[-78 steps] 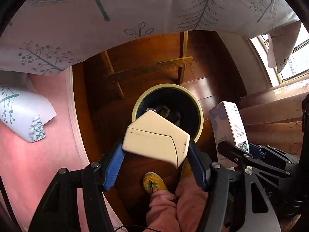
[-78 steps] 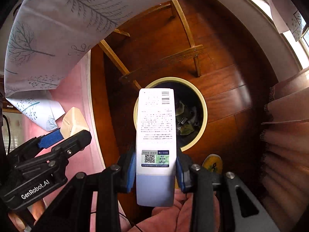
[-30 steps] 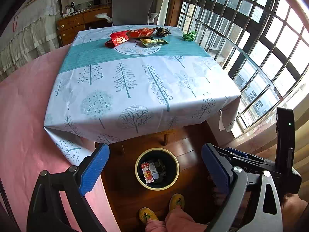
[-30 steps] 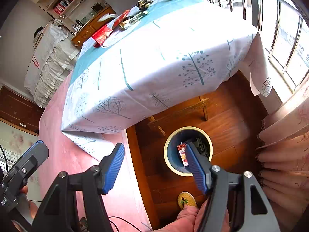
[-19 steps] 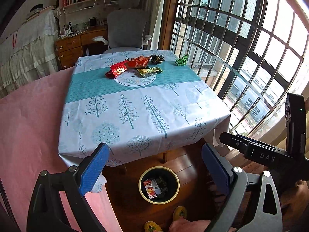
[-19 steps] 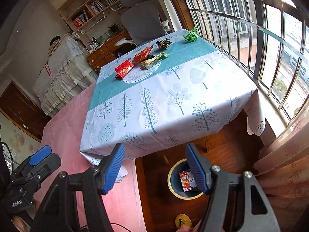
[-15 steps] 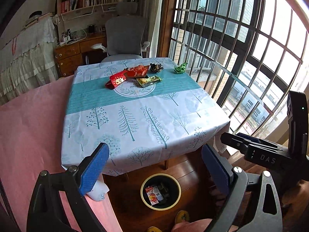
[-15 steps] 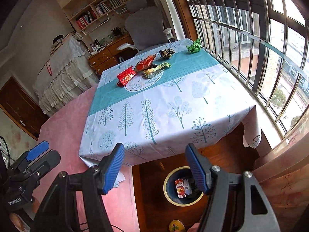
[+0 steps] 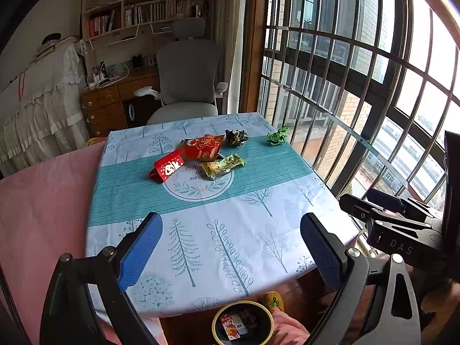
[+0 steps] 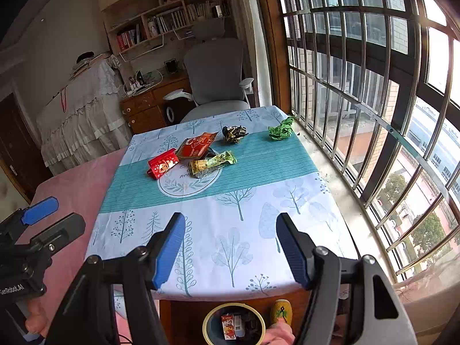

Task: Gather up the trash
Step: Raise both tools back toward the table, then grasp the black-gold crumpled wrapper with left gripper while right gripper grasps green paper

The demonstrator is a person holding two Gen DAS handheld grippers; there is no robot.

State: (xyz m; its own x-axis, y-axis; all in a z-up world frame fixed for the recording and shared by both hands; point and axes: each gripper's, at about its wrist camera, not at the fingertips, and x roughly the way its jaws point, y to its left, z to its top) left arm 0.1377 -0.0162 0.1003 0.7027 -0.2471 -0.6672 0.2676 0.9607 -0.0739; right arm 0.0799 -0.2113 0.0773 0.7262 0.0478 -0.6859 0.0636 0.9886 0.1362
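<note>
Bedroom table by the barred window, both grippers empty, trash half cleared.
Bin (image 9: 243,323) on the floor at the near table edge already holds a red carton and other bits; five pieces left on the tablecloth (image 9: 201,230), all toward the far side: red box (image 9: 166,166) at left, red packet (image 9: 202,147) just behind it, yellow-green wrapper (image 9: 223,166) right of center, dark wad (image 9: 236,137) further back, green wad (image 9: 277,135) far right near the window. Wrapper's long axis runs near-left to far-right, as does the red box's; red packet lies roughly the same slant. Left gripper (image 9: 230,247) released, jaws wide, nothing between; right gripper (image 10: 230,244) likewise spread and empty, both over the near edge, well apart from the trash.
</note>
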